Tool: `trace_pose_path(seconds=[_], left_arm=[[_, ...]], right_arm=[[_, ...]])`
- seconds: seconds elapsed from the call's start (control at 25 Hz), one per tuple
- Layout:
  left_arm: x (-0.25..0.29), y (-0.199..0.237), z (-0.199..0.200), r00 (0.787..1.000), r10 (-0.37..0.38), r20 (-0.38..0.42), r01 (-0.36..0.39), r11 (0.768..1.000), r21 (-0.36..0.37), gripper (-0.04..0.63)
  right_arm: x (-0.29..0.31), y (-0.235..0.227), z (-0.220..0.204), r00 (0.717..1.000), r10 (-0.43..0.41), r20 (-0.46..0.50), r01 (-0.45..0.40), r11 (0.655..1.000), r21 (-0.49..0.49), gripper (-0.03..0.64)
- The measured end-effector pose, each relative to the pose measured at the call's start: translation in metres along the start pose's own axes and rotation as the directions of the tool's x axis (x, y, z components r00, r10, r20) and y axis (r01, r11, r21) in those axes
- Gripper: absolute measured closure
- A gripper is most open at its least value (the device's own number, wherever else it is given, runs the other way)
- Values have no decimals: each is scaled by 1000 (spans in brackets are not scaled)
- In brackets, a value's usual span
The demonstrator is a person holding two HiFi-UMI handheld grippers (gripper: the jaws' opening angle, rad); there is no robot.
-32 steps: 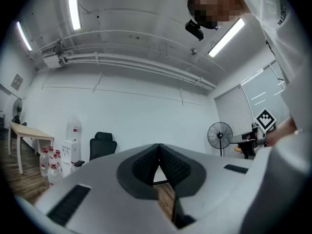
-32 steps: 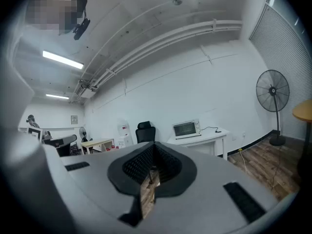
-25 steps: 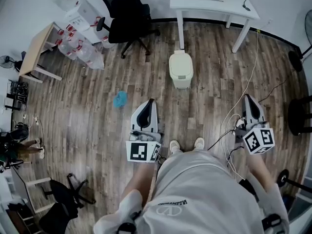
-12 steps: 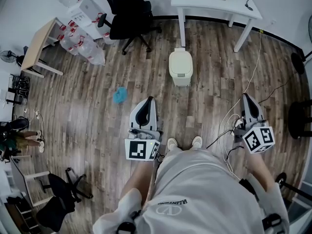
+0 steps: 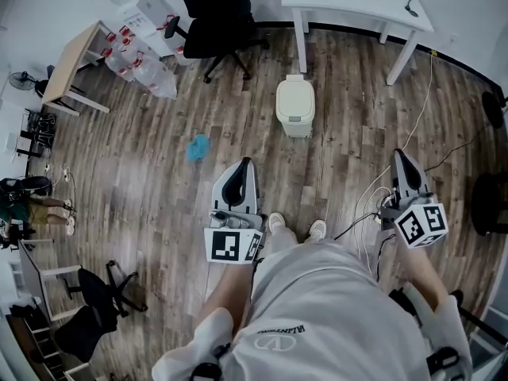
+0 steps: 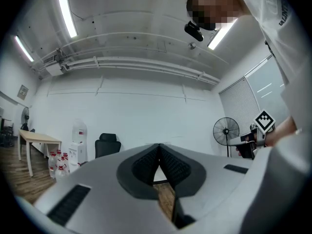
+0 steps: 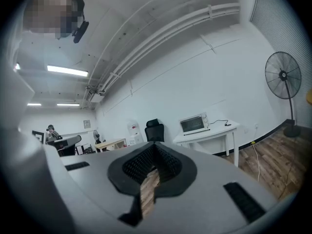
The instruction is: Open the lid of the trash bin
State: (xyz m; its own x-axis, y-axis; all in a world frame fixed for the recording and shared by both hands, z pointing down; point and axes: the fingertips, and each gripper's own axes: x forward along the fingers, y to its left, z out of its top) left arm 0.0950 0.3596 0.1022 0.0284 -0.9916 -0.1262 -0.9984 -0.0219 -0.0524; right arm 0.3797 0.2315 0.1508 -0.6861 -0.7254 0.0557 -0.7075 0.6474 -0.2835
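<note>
- Head view, nearest: the person's pale shirt fills the lower middle. Both forearms reach forward and low, one at each side of the body.
- Left gripper: held just left of the person's shoes, with its marker cube nearest the body and its tips pointing ahead over the wooden floor.
- Left gripper view: the left gripper has its jaws closed tip to tip, with nothing between them. Only a sliver of floor shows through the gap below the tips.
- Right gripper: held out to the person's right over a loose white cable, tips forward, roughly level with the left one.
- Right gripper view: the right gripper also has its jaws brought together and holds nothing.
- Trash bin: stands upright on the floor straight ahead of the shoes, well apart from both grippers and between their lines of reach.
- Its oblong top runs away from the person, toward the white table.
- Its lid is down and flat. The body is cream coloured, with rounded corners and a small dark mark low on the near face.
- A blue item lies on the floor to the left of the bin; what it is cannot be told.
- Farthest: a black office chair stands left of the table, and a toaster oven sits on the tabletop.
- A standing fan is at the right wall.
</note>
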Motion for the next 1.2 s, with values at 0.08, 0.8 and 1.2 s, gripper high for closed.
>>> trace_pose_path(seconds=[0.08, 0.8, 1.2], left_arm=[[0, -2, 1, 1000, 3, -1, -3, 1000, 5, 595], [23, 46, -9, 1000, 5, 14, -4, 1000, -31, 595], [67, 118, -34, 999, -43, -6, 42, 997, -71, 595]], right_arm=[[1, 1, 0, 1000, 11, 1, -11, 1000, -2, 600], [48, 27, -9, 1000, 22, -23, -22, 1000, -15, 600], [126, 56, -15, 999, -14, -49, 12, 999, -34, 600]])
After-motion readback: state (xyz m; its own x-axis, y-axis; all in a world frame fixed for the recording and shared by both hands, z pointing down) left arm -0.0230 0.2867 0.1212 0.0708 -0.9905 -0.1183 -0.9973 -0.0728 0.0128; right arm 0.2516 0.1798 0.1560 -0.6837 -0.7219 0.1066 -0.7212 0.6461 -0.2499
